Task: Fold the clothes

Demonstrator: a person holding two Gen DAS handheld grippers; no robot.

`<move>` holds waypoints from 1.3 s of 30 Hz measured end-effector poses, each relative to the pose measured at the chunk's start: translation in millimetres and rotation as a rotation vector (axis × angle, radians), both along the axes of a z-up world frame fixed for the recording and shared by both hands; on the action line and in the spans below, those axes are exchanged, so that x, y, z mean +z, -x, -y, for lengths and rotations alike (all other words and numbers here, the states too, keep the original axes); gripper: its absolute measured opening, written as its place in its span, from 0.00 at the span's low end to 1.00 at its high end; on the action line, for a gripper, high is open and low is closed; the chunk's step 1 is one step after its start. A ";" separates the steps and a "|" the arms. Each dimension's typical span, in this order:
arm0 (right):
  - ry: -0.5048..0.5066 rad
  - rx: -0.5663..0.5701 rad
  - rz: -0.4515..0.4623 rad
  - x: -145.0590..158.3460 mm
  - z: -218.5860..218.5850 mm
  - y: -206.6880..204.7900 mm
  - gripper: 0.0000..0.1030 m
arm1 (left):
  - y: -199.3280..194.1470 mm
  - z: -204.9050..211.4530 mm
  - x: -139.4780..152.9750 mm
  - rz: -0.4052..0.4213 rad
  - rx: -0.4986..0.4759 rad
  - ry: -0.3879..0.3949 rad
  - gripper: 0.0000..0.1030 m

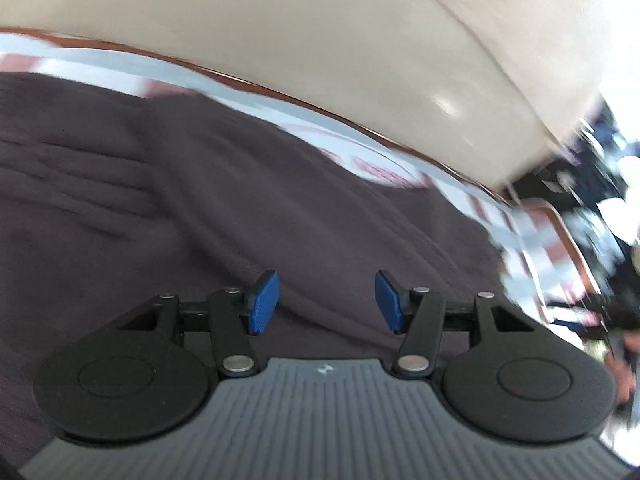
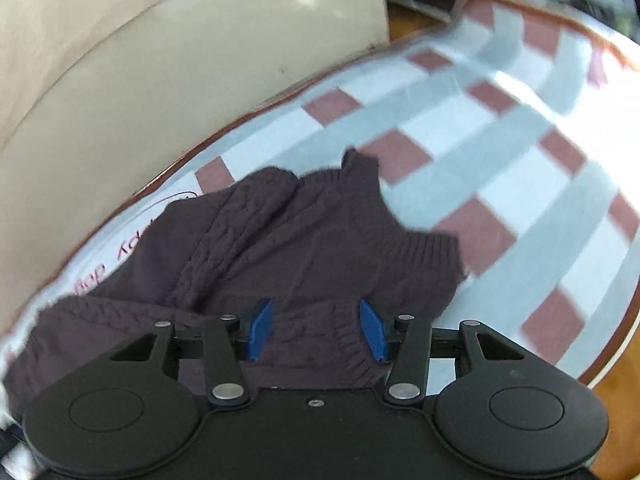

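A dark purple cable-knit sweater (image 2: 280,248) lies crumpled on a table with a white, grey and dull-red checked cloth (image 2: 500,152). My right gripper (image 2: 316,330) is open, its blue pads either side of a ribbed edge of the sweater, close above it. In the left wrist view the same sweater (image 1: 200,208) fills the lower left, with soft folds. My left gripper (image 1: 326,302) is open and empty, just above the knit. Both views are motion-blurred.
A cream padded chair or sofa back (image 2: 140,60) stands right behind the table; it also shows in the left wrist view (image 1: 320,20). The table's brown wooden rim (image 2: 612,356) shows at the right. Dark clutter (image 1: 592,184) lies beyond the table's far end.
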State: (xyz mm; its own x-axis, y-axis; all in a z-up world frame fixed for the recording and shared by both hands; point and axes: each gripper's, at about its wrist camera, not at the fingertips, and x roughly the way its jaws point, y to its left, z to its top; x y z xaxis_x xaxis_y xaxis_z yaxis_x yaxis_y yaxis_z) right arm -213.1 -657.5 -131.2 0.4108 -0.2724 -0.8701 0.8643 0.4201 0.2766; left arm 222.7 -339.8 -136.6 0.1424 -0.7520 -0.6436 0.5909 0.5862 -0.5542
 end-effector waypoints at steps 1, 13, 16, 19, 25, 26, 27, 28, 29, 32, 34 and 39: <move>-0.044 -0.002 0.014 -4.5 4.5 0.1 0.53 | 13.6 11.9 -2.9 0.031 -0.036 0.007 0.51; -0.134 0.154 -0.199 -61.4 32.6 -28.7 0.53 | 160.3 114.5 -26.6 0.124 -0.481 0.085 0.52; -0.138 0.185 -0.231 -68.5 32.2 -32.9 0.53 | 168.2 140.8 -31.5 0.129 -0.480 0.069 0.56; -0.147 0.195 -0.209 -69.4 35.0 -31.9 0.41 | 165.6 167.5 -47.8 0.025 -0.458 0.076 0.55; -0.143 0.029 0.054 -29.4 40.8 12.9 0.14 | 165.8 158.2 -57.4 -0.204 -0.514 0.245 0.31; -0.128 0.018 0.077 -21.8 36.7 21.4 0.14 | 169.5 153.0 -55.1 -0.189 -0.501 0.251 0.30; -0.126 0.014 0.095 -17.6 33.5 27.2 0.14 | 173.4 148.2 -52.8 -0.171 -0.489 0.254 0.31; -0.126 0.012 0.109 -14.4 31.2 31.7 0.14 | 178.3 147.7 -51.4 -0.133 -0.480 0.227 0.31; -0.132 0.011 0.104 -15.4 32.2 31.6 0.14 | 185.1 152.4 -52.2 -0.075 -0.473 0.165 0.31; -0.194 -0.020 -0.004 -35.9 40.5 21.4 0.18 | 205.7 167.3 -50.2 0.069 -0.528 0.024 0.37; -0.219 -0.059 -0.044 -41.9 44.7 21.1 0.27 | 210.2 170.3 -42.7 0.086 -0.542 0.011 0.48; -0.046 -0.111 -0.074 -17.4 38.8 25.3 0.47 | 185.1 139.3 -24.6 0.015 -0.481 0.036 0.60</move>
